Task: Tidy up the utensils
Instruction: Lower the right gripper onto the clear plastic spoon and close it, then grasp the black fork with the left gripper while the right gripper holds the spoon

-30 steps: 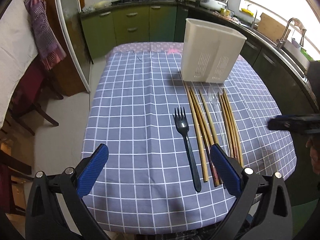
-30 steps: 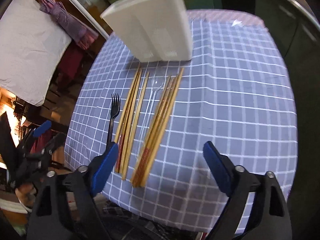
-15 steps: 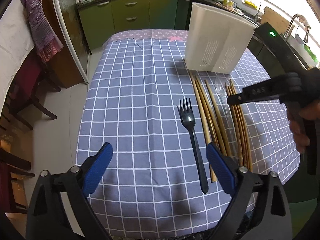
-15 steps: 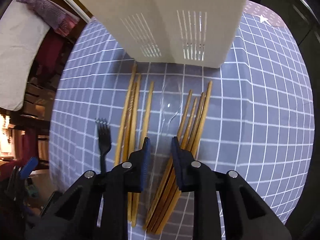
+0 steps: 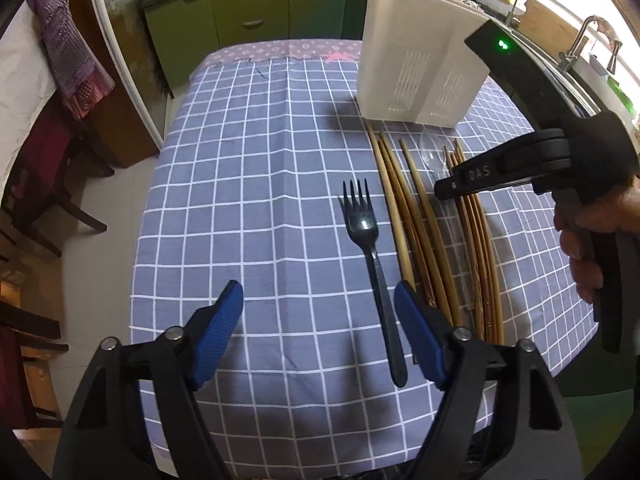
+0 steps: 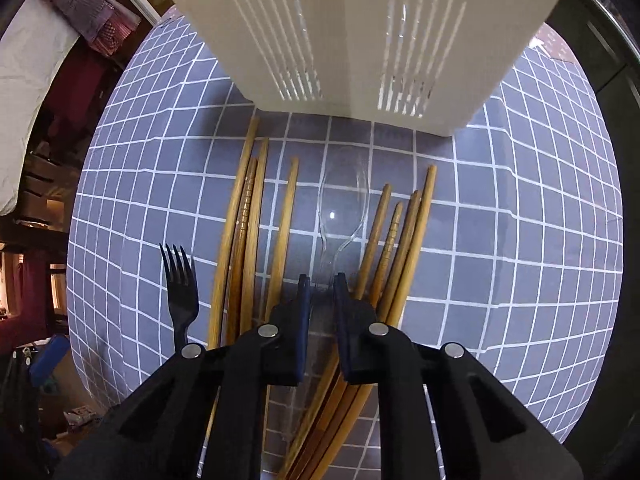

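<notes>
Right gripper: fingers nearly closed, a narrow gap between them, set either side of the clear plastic spoon at its neck. Whether the pads actually press on the handle cannot be determined; the spoon is transparent and its handle vanishes under the fingers. The spoon lies on the checked tabletop, bowl toward the white utensil holder, between two bundles of wooden chopsticks.

Left gripper: fingers wide apart, holding nothing, hovering above the near edge of the tabletop. The black fork lies flat, tines toward the holder, its handle end just inside the right-hand finger.

From the left wrist view, the right gripper's body covers much of the spoon and the upper chopsticks. A hand grips its handle at the frame's right edge, fingers pointed across the table, level with the tabletop.
</notes>
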`<state>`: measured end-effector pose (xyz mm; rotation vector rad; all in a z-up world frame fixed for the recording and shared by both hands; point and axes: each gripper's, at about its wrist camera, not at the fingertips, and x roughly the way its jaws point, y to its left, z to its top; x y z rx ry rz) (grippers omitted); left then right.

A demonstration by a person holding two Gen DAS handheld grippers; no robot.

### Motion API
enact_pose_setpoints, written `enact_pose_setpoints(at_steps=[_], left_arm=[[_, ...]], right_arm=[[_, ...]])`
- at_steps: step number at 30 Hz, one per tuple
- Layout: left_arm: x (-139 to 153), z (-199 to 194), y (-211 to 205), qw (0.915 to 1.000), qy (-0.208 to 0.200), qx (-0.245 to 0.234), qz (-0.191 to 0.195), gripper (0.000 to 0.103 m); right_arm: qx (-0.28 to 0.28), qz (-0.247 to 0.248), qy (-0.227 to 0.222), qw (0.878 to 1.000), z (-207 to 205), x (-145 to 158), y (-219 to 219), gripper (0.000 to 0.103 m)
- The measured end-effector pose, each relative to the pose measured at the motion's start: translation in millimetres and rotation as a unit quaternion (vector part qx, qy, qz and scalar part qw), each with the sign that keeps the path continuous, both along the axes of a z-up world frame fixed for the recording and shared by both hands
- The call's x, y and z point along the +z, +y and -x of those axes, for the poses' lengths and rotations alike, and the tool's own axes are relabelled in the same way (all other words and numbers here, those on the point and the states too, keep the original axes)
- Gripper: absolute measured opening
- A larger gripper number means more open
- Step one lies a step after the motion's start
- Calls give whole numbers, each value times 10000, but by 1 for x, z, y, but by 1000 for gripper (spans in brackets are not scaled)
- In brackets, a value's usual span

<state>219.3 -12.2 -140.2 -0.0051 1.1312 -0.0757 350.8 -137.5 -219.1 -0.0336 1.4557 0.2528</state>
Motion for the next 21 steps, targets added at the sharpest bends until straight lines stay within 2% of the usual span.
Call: enact_pose_setpoints(at_steps=[5,7,9,14,20,21], left_arm=[[-8,-7,-5,9992,329,31,209,54],[-13,-11,-7,9985,453,83,280,52],[-16,-16,-9,9979,546,130,316,43],[-19,-24,-19,9975,603,156,326,43],[-24,-36,-35,9976,630,160,257,39],[-25,-38,-37,9975,636,170,253,36]], right_arm=[[-8,-156,-57,9999,0,-2,4,12],[-13,-269,-88,9996,2,0,2,12],[0,-382,-151,9992,5,6,-2,12],[57,-594,-392,9974,15,29,-13,12],[57,-805,-645,9946,33,54,-41,12],[41,-823,-697,9942,36,58,-51,12]])
